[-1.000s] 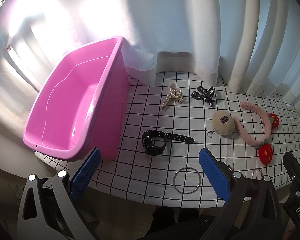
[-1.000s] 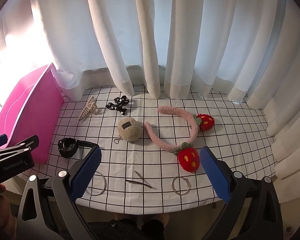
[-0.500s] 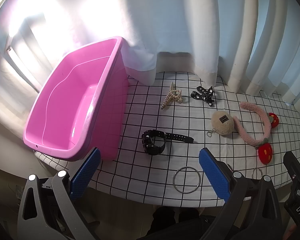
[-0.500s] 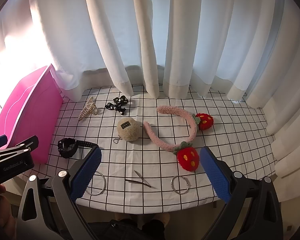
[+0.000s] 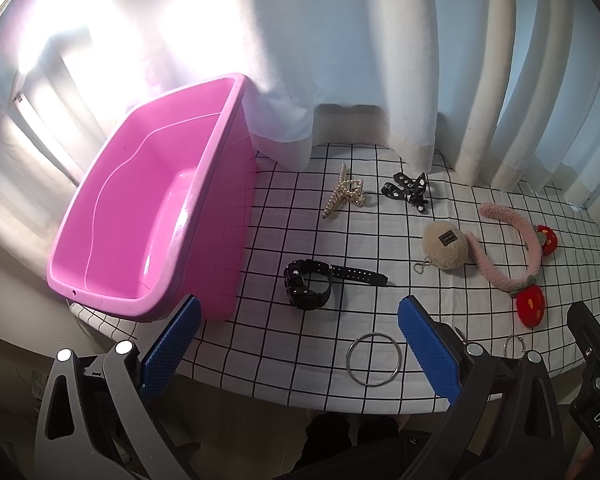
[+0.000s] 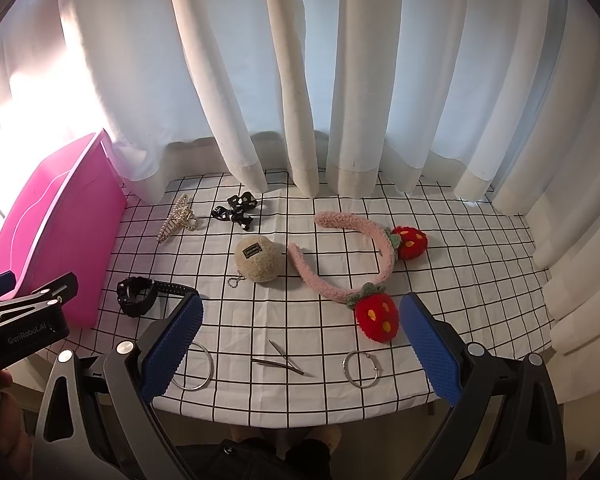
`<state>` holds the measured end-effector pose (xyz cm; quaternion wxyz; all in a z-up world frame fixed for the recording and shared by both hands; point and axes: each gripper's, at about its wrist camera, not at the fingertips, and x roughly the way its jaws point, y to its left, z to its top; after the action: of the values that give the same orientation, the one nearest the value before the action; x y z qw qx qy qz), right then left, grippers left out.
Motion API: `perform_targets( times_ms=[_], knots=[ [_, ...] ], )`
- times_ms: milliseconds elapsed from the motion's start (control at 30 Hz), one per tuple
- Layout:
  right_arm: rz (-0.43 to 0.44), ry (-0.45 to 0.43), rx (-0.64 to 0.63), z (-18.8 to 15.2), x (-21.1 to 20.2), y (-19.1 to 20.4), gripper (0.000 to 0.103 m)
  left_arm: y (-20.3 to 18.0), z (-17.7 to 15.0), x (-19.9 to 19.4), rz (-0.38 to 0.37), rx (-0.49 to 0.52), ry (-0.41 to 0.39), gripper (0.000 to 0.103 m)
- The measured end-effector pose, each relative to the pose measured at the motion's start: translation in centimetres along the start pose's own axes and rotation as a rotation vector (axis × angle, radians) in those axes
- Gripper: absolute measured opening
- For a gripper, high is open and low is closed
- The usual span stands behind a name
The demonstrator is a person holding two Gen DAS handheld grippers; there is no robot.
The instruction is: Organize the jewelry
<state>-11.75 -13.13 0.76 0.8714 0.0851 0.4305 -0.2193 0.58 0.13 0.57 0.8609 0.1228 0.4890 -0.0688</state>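
On the grid-pattern tablecloth (image 6: 440, 280) lie a black watch (image 5: 310, 283) (image 6: 138, 294), a pearl hair claw (image 5: 344, 196) (image 6: 176, 218), a black bow clip (image 5: 408, 191) (image 6: 238, 209), a beige plush keychain (image 5: 446, 249) (image 6: 259, 258), a pink strawberry headband (image 5: 516, 256) (image 6: 352, 264), two silver rings (image 5: 374, 359) (image 6: 360, 369), and a thin metal clip (image 6: 282, 362). A pink tub (image 5: 140, 220) (image 6: 48, 240) stands at the left, empty. My left gripper (image 5: 296, 344) and right gripper (image 6: 300, 344) are open and empty, above the table's front edge.
White curtains (image 6: 300, 80) hang behind the table and touch its back edge. The left gripper's body (image 6: 24, 320) shows at the left of the right wrist view. The table's front edge (image 6: 300, 420) is close below both grippers.
Both views have shifted only slightly; the objects lie where they were and both grippers stay open.
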Motion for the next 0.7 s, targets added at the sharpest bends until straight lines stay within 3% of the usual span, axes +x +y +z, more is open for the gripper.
perform_targets(
  times_ms=[700],
  knots=[
    [0.004, 0.004, -0.002, 0.21, 0.12, 0.05, 0.094, 0.09, -0.2, -0.02, -0.002, -0.002, 0.002, 0.097]
  ],
)
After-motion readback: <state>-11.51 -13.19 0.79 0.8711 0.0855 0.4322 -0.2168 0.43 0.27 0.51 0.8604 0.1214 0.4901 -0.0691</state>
